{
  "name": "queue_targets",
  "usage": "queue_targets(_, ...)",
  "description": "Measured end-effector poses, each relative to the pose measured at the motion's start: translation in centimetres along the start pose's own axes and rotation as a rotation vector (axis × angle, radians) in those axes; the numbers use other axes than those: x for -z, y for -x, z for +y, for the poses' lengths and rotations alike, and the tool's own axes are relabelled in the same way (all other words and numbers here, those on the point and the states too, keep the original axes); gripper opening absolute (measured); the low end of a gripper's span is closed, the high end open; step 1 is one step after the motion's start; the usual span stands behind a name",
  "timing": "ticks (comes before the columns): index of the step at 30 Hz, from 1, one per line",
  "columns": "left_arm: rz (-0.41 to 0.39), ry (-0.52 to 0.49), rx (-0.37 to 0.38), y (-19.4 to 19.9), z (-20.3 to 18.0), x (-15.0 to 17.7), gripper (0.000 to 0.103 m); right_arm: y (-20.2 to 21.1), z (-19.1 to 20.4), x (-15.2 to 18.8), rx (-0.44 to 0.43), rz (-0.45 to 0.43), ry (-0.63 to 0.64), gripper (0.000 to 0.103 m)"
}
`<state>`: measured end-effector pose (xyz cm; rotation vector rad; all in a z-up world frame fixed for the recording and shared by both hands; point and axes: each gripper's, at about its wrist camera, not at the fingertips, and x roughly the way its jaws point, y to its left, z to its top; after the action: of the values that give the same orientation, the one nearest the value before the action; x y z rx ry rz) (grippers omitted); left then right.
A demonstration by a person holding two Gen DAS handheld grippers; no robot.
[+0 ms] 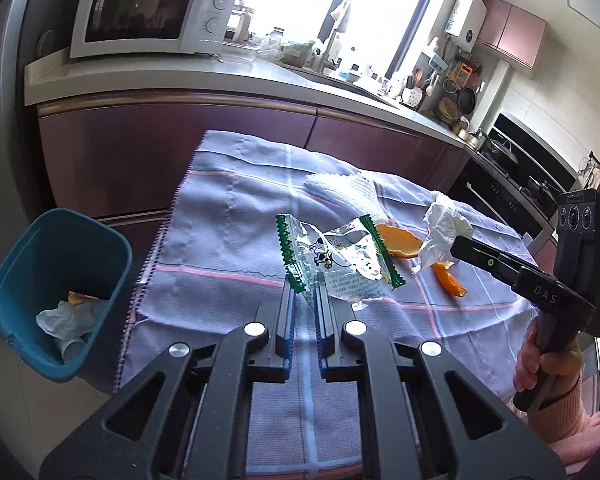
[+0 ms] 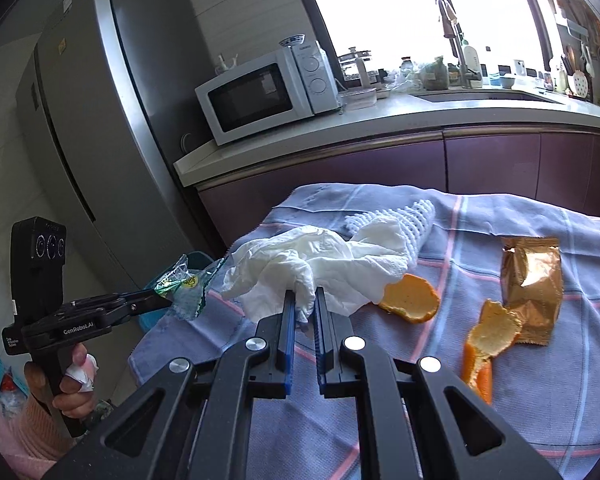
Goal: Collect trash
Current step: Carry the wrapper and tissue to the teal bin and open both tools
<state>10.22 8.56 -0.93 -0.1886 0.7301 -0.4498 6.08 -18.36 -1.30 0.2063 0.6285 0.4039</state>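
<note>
My left gripper (image 1: 305, 285) is shut on a clear plastic wrapper with green edges (image 1: 332, 258), held just above the checked cloth; it also shows in the right wrist view (image 2: 182, 286). My right gripper (image 2: 303, 295) is shut on a crumpled white tissue (image 2: 320, 266), which also shows in the left wrist view (image 1: 444, 232). Two pieces of orange peel (image 2: 410, 298) (image 2: 486, 342) and a gold foil packet (image 2: 534, 288) lie on the cloth. A blue bin (image 1: 60, 292) stands on the floor at the table's left, holding tissue and scraps.
A white foam net sleeve (image 1: 340, 190) lies at the far side of the cloth-covered table (image 1: 228, 216). Behind it run purple cabinets and a counter with a microwave (image 1: 148, 12). A grey fridge (image 2: 100, 120) stands at the left.
</note>
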Motion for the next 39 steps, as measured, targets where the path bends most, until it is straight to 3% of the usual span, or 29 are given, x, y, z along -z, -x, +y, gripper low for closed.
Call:
queue_targets(22, -0.107, 0.176, -0.261, 7.8, 12.6, 0.9, 0.009, -9.3, 12.6, -2.7, -0.217, 0.13, 0.253, 0.008)
queue_targets(39, -0.078, 0.276, -0.383, 7.2, 19.6, 2.0, 0.009, -17.4, 19.5, -2.1, -0.286, 0.269, 0.375, 0.007)
